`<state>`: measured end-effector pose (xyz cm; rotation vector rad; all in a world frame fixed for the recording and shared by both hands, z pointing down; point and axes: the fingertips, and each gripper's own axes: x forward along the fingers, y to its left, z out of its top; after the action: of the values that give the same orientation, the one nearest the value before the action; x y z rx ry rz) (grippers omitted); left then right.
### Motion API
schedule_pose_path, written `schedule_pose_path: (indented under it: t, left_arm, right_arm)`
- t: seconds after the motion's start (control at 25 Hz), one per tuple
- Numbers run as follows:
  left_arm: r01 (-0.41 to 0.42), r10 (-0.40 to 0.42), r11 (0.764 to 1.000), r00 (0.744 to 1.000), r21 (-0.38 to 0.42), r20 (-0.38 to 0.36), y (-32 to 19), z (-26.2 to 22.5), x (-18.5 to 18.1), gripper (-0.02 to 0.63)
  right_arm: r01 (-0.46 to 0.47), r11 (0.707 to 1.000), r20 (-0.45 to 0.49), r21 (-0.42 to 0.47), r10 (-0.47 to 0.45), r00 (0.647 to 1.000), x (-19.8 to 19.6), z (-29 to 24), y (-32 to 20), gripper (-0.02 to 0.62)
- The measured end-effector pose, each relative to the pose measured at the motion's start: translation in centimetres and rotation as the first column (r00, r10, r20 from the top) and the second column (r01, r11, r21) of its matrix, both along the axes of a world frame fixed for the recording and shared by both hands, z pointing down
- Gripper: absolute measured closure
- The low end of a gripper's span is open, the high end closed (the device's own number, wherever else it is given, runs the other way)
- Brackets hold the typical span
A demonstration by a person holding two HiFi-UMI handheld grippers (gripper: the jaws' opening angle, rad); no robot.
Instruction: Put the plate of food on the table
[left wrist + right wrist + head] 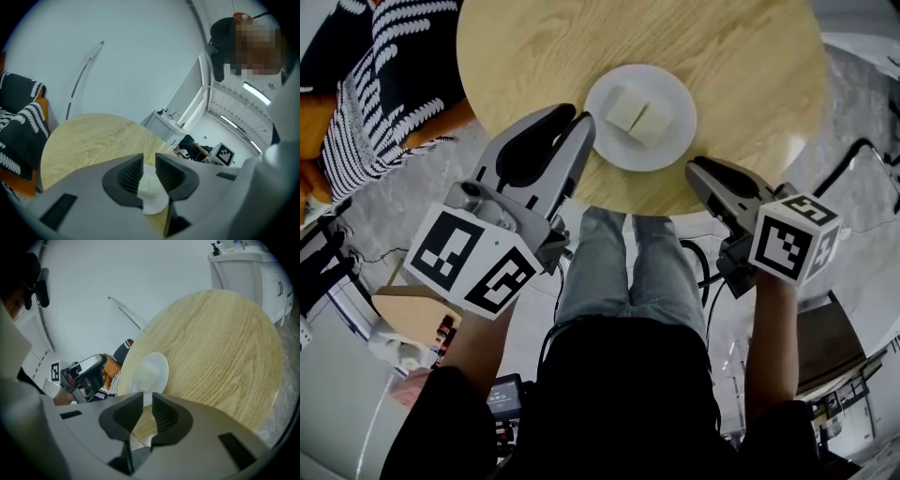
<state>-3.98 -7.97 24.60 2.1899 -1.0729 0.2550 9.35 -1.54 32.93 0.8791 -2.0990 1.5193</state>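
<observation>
A white plate (675, 94) with two pale blocks of food (637, 114) rests on the round wooden table (722, 56), near its front edge. My left gripper (581, 120) hovers just left of the plate's rim, jaws a narrow gap apart with nothing held; the plate (152, 201) shows through the gap of the left gripper (149, 161). My right gripper (694, 169) sits at the table's front edge, right of the plate. In the right gripper view the gripper (147, 399) is slightly open and empty, and the plate (150, 373) lies beyond it.
A person in a black-and-white striped garment (384, 84) sits at the table's far left. My own legs in jeans (628, 272) are below the table edge. A cardboard box (408, 314) stands on the floor at left. A white sink cabinet (248, 273) stands behind the table.
</observation>
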Motion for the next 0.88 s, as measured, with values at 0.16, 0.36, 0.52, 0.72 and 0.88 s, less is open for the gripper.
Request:
schedule_pose_path:
  t: [0.16,0.36,0.52,0.72,0.88]
  left_arm:
    - [0.002,-0.003,0.999,1.000,0.046,0.005,-0.7,-2.0,0.1,0.514]
    - [0.016,-0.014,0.996,1.000,0.086,-0.020,-0.6,-4.9,-0.1,0.514]
    - [0.004,0.000,0.992,0.999,0.129,-0.033,0.0,-7.2,0.1,0.514]
    - [0.011,-0.012,0.980,1.000,0.197,0.006,-0.2,-10.0,-0.2,0.515]
    - [0.010,-0.020,0.967,0.999,0.253,0.037,-0.2,-12.3,0.0,0.515]
  right_arm:
    - [0.002,0.998,-0.005,0.056,-0.001,1.000,0.0,-1.9,-1.4,0.564]
    - [0.001,0.985,-0.031,0.174,0.005,1.000,-0.3,-5.0,-3.1,0.586]
    - [0.020,0.953,-0.094,0.301,0.009,0.996,-0.4,-8.5,-4.4,0.586]
    - [0.080,0.879,-0.152,0.469,-0.009,0.988,-1.2,-12.9,-5.6,0.586]
    - [0.086,0.829,-0.159,0.553,0.003,0.987,-1.7,-15.7,-5.5,0.586]
